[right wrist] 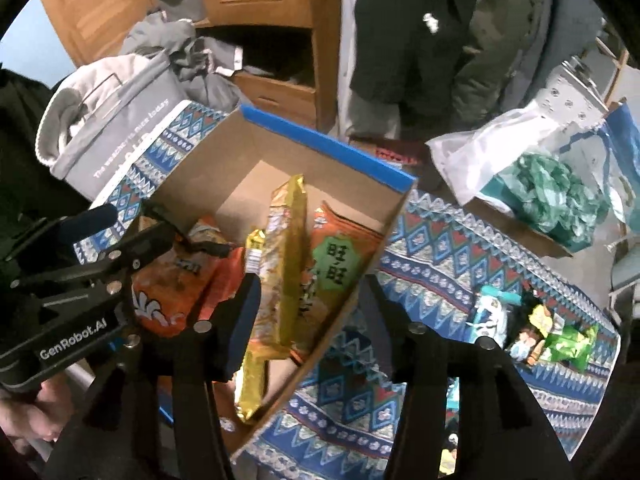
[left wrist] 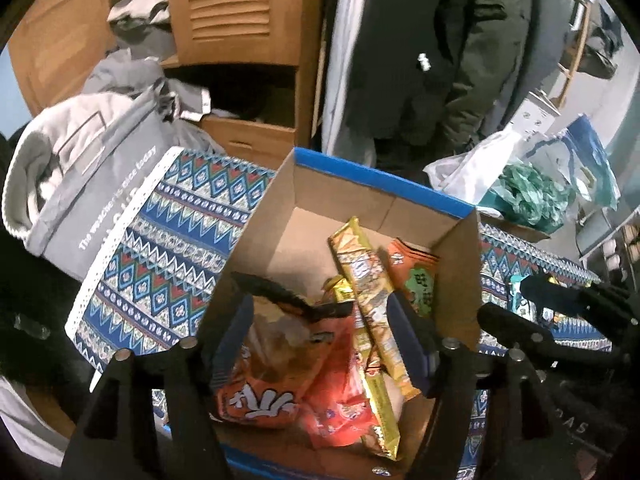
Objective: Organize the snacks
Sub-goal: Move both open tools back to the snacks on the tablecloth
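Cardboard box [left wrist: 384, 196] on patterned bench [left wrist: 160, 240] holds the sorted snacks: orange bag [left wrist: 260, 392], long gold packs [left wrist: 372, 300]. Left gripper [left wrist: 320, 344] over the box, fingers apart, nothing pinched; right gripper [right wrist: 308, 312] straddles the box's near wall, fingers apart, empty. Loose snacks [right wrist: 540, 332] lie right of the box. Risks: a finger snagging that wall and dragging the box, or the two grippers colliding above it.
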Demonstrator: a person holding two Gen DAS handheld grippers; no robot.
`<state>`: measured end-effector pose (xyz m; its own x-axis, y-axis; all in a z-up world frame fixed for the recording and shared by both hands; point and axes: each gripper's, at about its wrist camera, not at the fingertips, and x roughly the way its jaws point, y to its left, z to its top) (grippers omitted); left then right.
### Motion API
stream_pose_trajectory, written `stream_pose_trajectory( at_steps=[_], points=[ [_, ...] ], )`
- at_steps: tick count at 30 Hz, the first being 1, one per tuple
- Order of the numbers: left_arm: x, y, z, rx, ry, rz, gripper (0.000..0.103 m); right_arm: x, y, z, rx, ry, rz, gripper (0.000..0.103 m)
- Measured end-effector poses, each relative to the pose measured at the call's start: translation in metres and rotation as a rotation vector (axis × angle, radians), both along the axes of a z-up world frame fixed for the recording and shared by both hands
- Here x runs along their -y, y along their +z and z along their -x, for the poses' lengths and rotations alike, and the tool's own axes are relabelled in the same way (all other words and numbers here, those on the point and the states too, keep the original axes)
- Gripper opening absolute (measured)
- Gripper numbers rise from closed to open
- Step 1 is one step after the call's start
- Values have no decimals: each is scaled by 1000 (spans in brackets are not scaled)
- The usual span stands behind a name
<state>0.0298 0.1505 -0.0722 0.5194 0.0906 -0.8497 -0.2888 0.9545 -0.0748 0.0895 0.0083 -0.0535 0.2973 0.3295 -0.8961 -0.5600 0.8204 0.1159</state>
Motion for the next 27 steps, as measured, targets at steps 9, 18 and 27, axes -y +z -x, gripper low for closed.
stream_pose_trajectory(
  at_steps=[9,18,27],
  points=[
    [39,13,-6,48,-75,-40,71,47,5,-11,11,-95,-13,61],
    [82,18,-15,47,-161,-15,71,100,4,-16,15,-186,-16,65],
    [131,14,-21,17,-256,-13,78,149,0,-22,12,-274,-25,69]
  ],
)
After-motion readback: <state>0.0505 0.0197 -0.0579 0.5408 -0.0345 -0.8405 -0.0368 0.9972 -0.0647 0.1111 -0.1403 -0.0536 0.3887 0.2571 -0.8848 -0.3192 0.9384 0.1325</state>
